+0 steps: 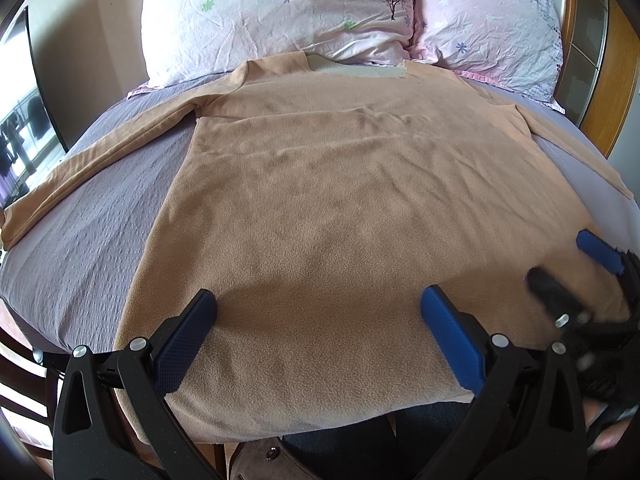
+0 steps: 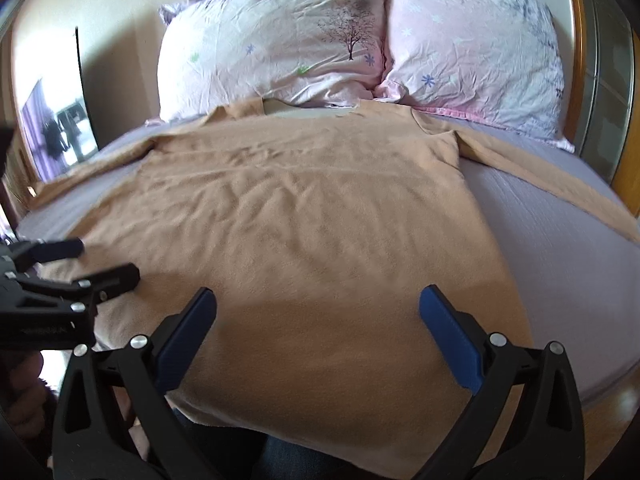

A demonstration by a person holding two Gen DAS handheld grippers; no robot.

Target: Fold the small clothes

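Observation:
A tan long-sleeved fleece top [image 1: 328, 200] lies flat on the bed, collar toward the pillows, both sleeves spread out to the sides; it also shows in the right wrist view [image 2: 304, 220]. My left gripper [image 1: 318, 308] is open and empty, hovering over the top's hem near its left side. My right gripper [image 2: 318, 308] is open and empty over the hem toward the right side. The right gripper shows blurred at the right edge of the left wrist view [image 1: 568, 268]. The left gripper shows at the left edge of the right wrist view [image 2: 92, 260].
The bed has a grey-lilac sheet [image 1: 92, 208]. Two pink floral pillows [image 1: 276, 12] [image 1: 488, 24] lie at the head. A wooden headboard or door frame [image 1: 600, 80] stands on the right. A mirror or screen [image 2: 56, 120] leans on the left wall. The person's legs [image 1: 360, 440] are at the bed's near edge.

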